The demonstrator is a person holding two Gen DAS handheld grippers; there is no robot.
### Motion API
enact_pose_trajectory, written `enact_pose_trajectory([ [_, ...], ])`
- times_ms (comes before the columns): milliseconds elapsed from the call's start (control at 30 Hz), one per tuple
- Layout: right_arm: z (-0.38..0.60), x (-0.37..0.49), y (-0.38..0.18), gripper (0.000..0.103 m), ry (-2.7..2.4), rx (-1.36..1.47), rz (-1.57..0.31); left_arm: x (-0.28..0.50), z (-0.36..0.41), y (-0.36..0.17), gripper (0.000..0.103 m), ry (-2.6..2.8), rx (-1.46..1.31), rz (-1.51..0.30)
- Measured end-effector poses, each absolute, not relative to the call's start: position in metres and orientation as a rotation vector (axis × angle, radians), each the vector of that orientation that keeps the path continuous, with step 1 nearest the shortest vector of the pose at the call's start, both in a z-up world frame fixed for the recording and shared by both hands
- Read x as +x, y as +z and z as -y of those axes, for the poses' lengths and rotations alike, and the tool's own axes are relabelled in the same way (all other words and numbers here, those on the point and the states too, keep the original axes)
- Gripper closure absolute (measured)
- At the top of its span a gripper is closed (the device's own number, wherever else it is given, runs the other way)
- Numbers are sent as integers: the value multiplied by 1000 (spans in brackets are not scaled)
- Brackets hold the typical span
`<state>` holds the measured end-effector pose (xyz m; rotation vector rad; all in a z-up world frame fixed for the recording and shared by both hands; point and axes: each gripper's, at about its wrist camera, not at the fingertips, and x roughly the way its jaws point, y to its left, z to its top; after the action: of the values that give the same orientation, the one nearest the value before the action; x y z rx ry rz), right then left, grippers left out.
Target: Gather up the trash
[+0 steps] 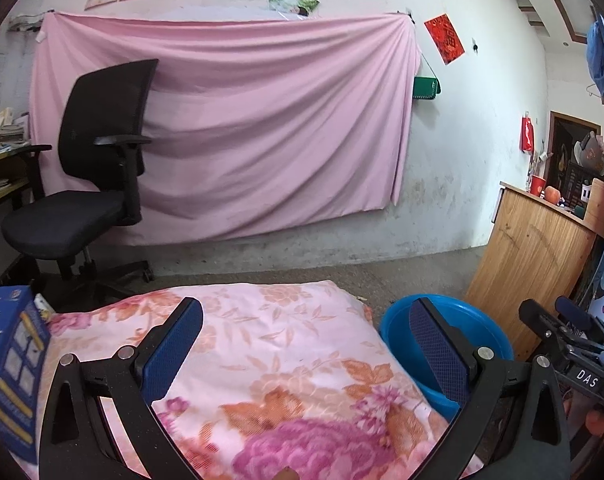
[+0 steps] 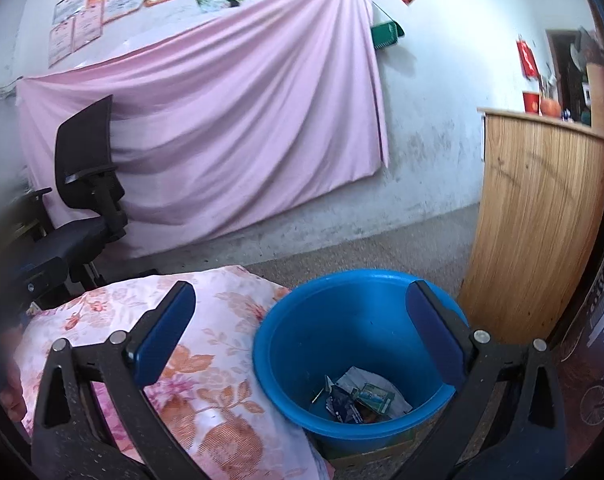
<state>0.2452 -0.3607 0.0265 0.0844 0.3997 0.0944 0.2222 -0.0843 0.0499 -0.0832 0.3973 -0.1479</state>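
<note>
A blue plastic bucket (image 2: 302, 344) stands on the floor right of the floral-covered surface (image 2: 206, 396). Inside it lies trash (image 2: 362, 398): crumpled paper, dark wrappers and a small green packet. My right gripper (image 2: 302, 312) is open above the bucket's mouth with nothing between its fingers. In the left wrist view my left gripper (image 1: 306, 328) is open over the floral cover (image 1: 282, 360), holding nothing. The bucket (image 1: 398, 328) shows at its right, behind the right finger. A blue carton (image 1: 10, 364) sits at the far left. The other gripper's body (image 1: 570, 348) shows at the right edge.
A black office chair (image 1: 90, 184) stands at the left before a pink sheet (image 1: 242, 120) hung on the wall. A wooden cabinet (image 1: 530, 256) stands right of the bucket. Bare concrete floor (image 1: 302, 272) lies between the wall and the floral cover.
</note>
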Motion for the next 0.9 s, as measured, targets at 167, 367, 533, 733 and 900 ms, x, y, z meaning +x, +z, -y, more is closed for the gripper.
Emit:
enact_pose_trajectory([
  [167,347,219,32,0,95,55,-373,191,75,50,2,-139,-63,-373],
  [367,337,181,33,0,85,58,-350,151,65,46,2,-146,-49,-354],
  [533,326,142,34,0,87,41,-322,120,54,46,2,-164,-51,-336],
  [733,314,99,38,0,78,31,-282,86,40,45,2,-155,-55,-318],
  [900,304,71,41,0,71,36,-265,62,30,45,2,-145,-53,-308],
])
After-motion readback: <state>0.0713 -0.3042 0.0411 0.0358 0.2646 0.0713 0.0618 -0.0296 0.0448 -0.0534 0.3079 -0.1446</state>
